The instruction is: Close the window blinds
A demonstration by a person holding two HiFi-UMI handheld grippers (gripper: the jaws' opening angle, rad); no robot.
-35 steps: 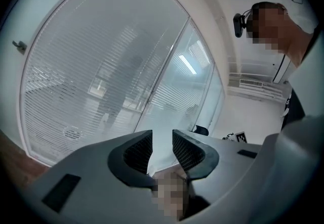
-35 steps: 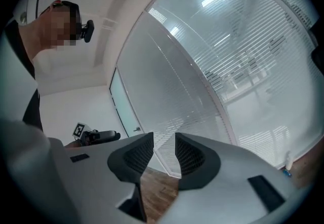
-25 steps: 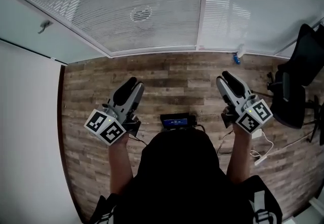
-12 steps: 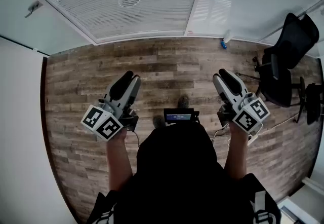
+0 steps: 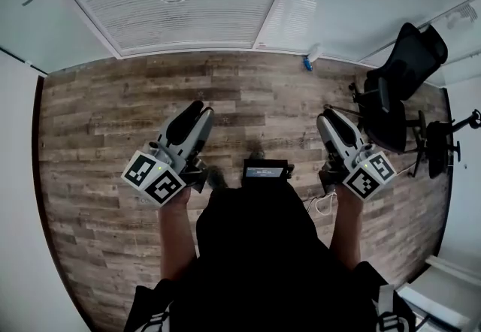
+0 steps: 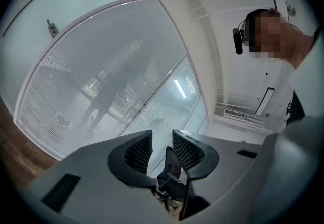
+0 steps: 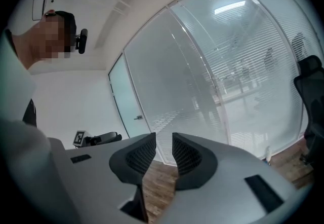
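Blinds (image 5: 173,0) line the glass wall ahead, well apart from both tools; left gripper (image 5: 197,108) narrowly parted, empty, right gripper (image 5: 328,119) closing on nothing, so step closer and find the control first

window blinds (image 5: 188,0) cut off at top, small blue object (image 5: 307,64) unidentifiable

Open wood floor (image 5: 113,113) is left before the far blinds (image 5: 188,0); the right side is blocked by an office chair (image 5: 402,60).

An office: glass partitions (image 5: 361,0), blinds (image 5: 173,19), black swivel chairs (image 5: 406,56).
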